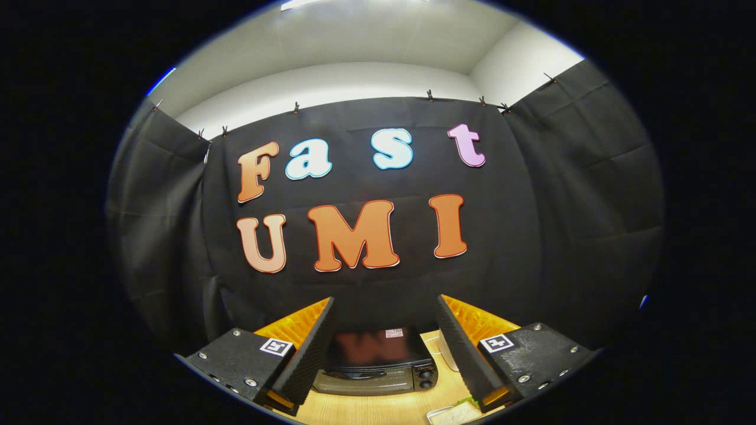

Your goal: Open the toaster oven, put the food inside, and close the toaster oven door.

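Tool (384, 345) open, fingers spread and empty, above the wooden surface (384, 407); closed black toaster oven (376, 361) ahead between them; white tray (452, 414) near the right finger.

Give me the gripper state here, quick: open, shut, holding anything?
Gripper: open, fingers spread wide, holding nothing; the black toaster oven with closed glass door sits on the light wooden table beyond them.
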`<action>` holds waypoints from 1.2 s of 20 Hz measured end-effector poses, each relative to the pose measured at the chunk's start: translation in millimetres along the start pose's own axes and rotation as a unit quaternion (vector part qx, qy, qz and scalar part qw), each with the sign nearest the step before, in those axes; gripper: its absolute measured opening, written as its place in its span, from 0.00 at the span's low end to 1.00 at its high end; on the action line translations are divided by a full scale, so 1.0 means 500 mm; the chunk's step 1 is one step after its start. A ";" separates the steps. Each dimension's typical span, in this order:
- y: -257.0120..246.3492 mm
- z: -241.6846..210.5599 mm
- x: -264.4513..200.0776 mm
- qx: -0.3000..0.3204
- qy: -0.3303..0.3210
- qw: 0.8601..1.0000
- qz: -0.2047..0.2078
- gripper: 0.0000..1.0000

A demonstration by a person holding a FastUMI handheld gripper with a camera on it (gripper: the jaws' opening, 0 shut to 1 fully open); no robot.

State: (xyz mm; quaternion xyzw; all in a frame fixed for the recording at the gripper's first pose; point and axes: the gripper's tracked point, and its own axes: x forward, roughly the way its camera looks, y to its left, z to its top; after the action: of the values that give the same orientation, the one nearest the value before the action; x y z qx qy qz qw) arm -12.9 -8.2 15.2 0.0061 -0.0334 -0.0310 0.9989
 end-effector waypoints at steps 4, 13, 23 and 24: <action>0.024 -0.024 0.015 0.002 0.002 1.000 0.007 0.99; 0.099 -0.146 0.092 0.025 0.025 0.999 0.040 0.99; 0.180 -0.375 0.182 -0.029 0.106 0.993 0.051 0.99; 0.184 -0.398 0.188 -0.029 0.119 0.991 0.050 0.99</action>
State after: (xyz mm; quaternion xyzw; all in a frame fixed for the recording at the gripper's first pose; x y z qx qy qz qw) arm 99.4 79.7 -175.8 -0.0210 0.0863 0.0193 0.9959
